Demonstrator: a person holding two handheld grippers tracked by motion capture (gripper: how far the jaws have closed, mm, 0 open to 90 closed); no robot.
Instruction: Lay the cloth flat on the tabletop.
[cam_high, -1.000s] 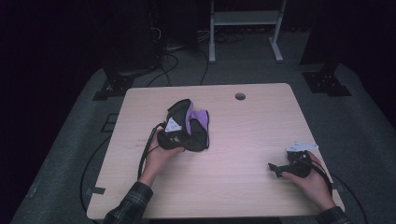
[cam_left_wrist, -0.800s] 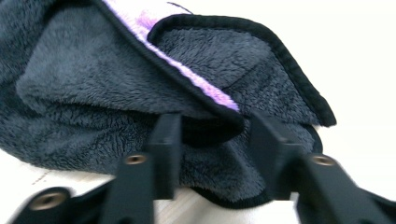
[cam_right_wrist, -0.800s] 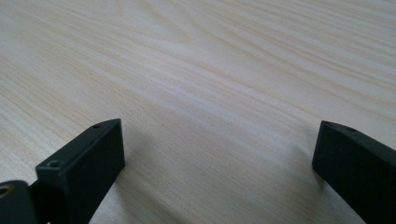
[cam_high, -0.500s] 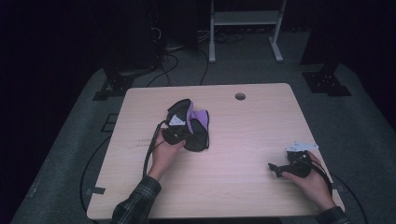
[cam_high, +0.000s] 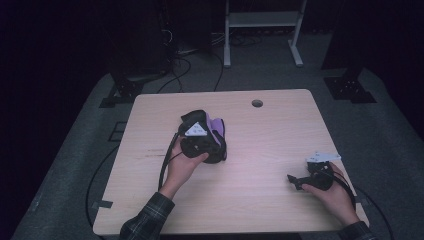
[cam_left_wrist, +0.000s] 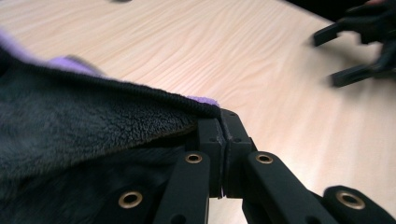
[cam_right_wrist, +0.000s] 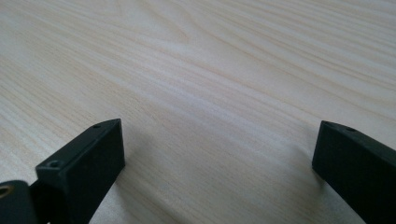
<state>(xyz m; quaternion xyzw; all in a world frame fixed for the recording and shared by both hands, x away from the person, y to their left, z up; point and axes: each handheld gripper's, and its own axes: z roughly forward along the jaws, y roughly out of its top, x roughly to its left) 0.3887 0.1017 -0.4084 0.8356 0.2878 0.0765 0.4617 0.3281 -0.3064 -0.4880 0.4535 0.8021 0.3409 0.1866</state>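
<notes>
A fleece cloth (cam_high: 218, 131), black with a purple side, lies bunched at the middle of the wooden table (cam_high: 270, 125). My left gripper (cam_high: 212, 149) sits on it. In the left gripper view its jaws (cam_left_wrist: 223, 122) are pressed together on the cloth's black hemmed edge (cam_left_wrist: 84, 135), with a bit of purple showing at the tip. My right gripper (cam_high: 296, 180) rests near the table's front right corner. Its jaws (cam_right_wrist: 217, 149) stand wide apart over bare wood with nothing between them. It also appears blurred in the left gripper view (cam_left_wrist: 359, 51).
A round cable hole (cam_high: 257, 103) sits near the table's far edge. Cables trail off the table's left side to the floor. A white metal frame (cam_high: 262, 20) and dark stands are on the floor behind the table.
My left hand has shifted slightly right and upward with the gripper on the cloth, which is now a little more bunched. The right hand has stayed in place.
</notes>
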